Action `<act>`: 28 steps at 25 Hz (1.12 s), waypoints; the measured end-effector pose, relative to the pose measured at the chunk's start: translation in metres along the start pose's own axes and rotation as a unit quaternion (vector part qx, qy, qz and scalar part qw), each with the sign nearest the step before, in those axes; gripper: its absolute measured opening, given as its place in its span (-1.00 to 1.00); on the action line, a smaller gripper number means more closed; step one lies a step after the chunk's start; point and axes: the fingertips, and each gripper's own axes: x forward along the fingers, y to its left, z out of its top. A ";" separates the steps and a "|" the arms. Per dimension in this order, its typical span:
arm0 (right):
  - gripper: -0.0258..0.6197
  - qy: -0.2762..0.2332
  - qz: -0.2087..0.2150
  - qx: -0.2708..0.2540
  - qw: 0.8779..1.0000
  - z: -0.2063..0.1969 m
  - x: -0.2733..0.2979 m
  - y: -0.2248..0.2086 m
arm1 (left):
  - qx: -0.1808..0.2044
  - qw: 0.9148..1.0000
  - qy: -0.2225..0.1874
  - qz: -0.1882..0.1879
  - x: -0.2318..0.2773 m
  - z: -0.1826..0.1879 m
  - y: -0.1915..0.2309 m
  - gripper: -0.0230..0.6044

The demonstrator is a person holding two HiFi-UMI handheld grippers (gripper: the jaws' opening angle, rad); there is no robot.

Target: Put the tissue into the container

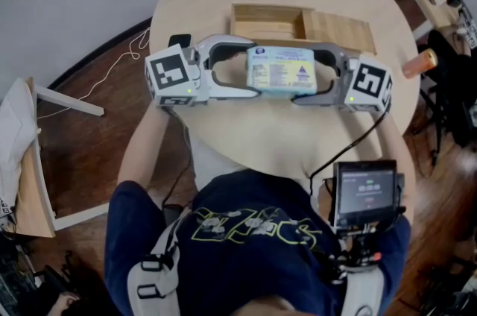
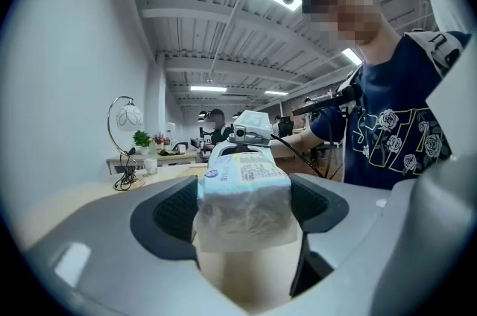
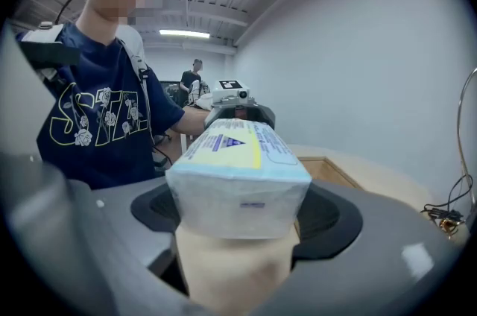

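Currently: tissue (image 1: pixel 282 69) held clear above the tabletop (image 1: pixel 283 136), slung between the two grippers, one at each end.

- Left gripper (image 1: pixel 250 70): jaws closed on the left end of the tissue. Its own view shows the crinkled end face (image 2: pixel 242 191) filling the gap, with both pads against its sides.
- Right gripper (image 1: pixel 313 74): jaws closed on the right end. Its own view shows the flat end face (image 3: pixel 238 173) seated between the pads.
- The grippers face each other, so the tissue's long axis runs left to right across the person, printed face up and roughly level.

Key relation: the container (image 1: pixel 253 7) stands on the tabletop just beyond the tissue, on the side away from the person. Its long side is parallel to the tissue's long axis.

- Only the left part of the container looks open. The right part appears covered by a wooden panel; I cannot tell whether it slides.
- The open part lies slightly left of the tissue's centre, so it is a little more on the left gripper's side. Neither hand is clearly nearer.

Judgement:
- Next move is to carry the tissue away from the body with a small shift left, then lower it.
- No turn is needed, since the axes already match.
- Risk: the opening looks scarcely longer than the tissue, and the jaws at both ends may foul the end walls.
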 end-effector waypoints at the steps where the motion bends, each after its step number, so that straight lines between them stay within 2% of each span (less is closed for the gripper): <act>1: 0.40 0.000 0.001 -0.002 1.000 0.003 0.000 -0.003 | 0.000 1.000 -0.001 0.001 -0.002 0.002 0.002 0.32; 7: 0.40 -0.029 0.027 -0.037 0.999 0.010 -0.004 -0.016 | -0.006 1.000 -0.002 0.017 -0.004 0.010 0.018 0.32; 13: 0.41 -0.049 0.003 -0.031 0.998 0.022 -0.008 -0.017 | 0.010 1.000 -0.004 -0.019 0.006 0.020 0.025 0.31; 17: 0.41 -0.061 -0.008 -0.031 0.998 0.043 0.010 -0.023 | 0.019 0.999 0.011 -0.023 -0.010 0.028 0.021 0.31; 21: 0.41 -0.032 -0.026 -0.016 0.999 0.051 0.016 -0.037 | 0.024 0.999 0.020 -0.022 -0.043 0.029 0.025 0.31; 24: 0.41 0.009 -0.025 -0.004 1.000 0.043 0.006 -0.057 | 0.015 1.000 0.005 -0.027 -0.036 0.033 0.047 0.31; 28: 0.41 0.005 -0.012 -0.003 1.000 0.043 -0.008 -0.075 | 0.008 1.000 0.000 -0.014 -0.018 0.040 0.070 0.31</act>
